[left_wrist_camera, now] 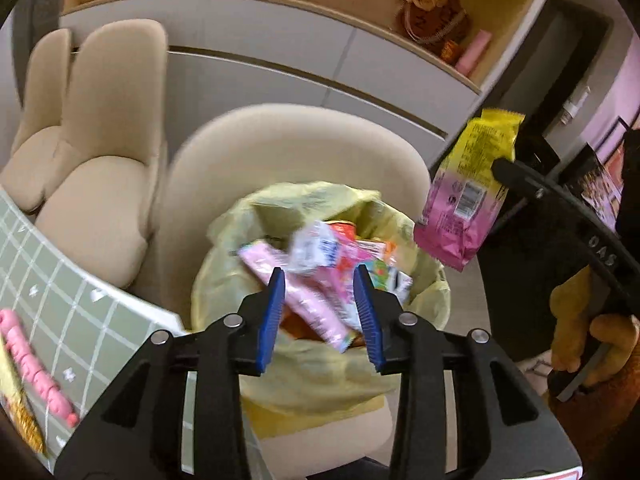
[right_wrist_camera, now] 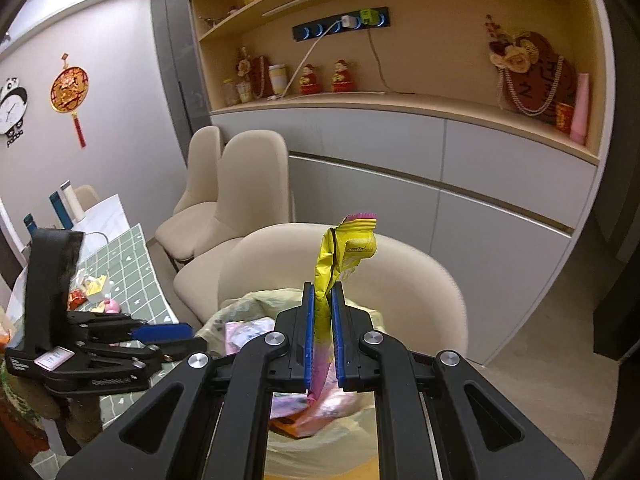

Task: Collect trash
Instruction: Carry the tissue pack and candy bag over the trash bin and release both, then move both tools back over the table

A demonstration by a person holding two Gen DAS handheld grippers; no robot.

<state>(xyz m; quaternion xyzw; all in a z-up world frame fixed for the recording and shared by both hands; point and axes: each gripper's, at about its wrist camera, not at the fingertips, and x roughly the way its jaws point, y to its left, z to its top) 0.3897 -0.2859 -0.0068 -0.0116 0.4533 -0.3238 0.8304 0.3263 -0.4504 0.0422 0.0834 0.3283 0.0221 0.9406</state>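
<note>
A yellow trash bag [left_wrist_camera: 320,360] sits open on a beige chair seat, holding several pink and white wrappers [left_wrist_camera: 316,272]. My left gripper [left_wrist_camera: 320,280] is open and empty just above the bag's mouth; a blurred pink-white wrapper lies between and beyond its fingers. My right gripper [right_wrist_camera: 322,304] is shut on a yellow and pink snack packet [right_wrist_camera: 340,256], held upright over the bag [right_wrist_camera: 248,308]. The packet [left_wrist_camera: 468,196] also shows in the left wrist view, up right of the bag. The left gripper [right_wrist_camera: 160,332] shows at the left of the right wrist view.
A table with a green checked cloth [left_wrist_camera: 52,280] stands at the left with a pink wrapper [left_wrist_camera: 32,364] and more snack trash [right_wrist_camera: 92,288] on it. Two more beige chairs [right_wrist_camera: 224,208] stand behind. A grey cabinet with shelves [right_wrist_camera: 400,152] runs along the wall.
</note>
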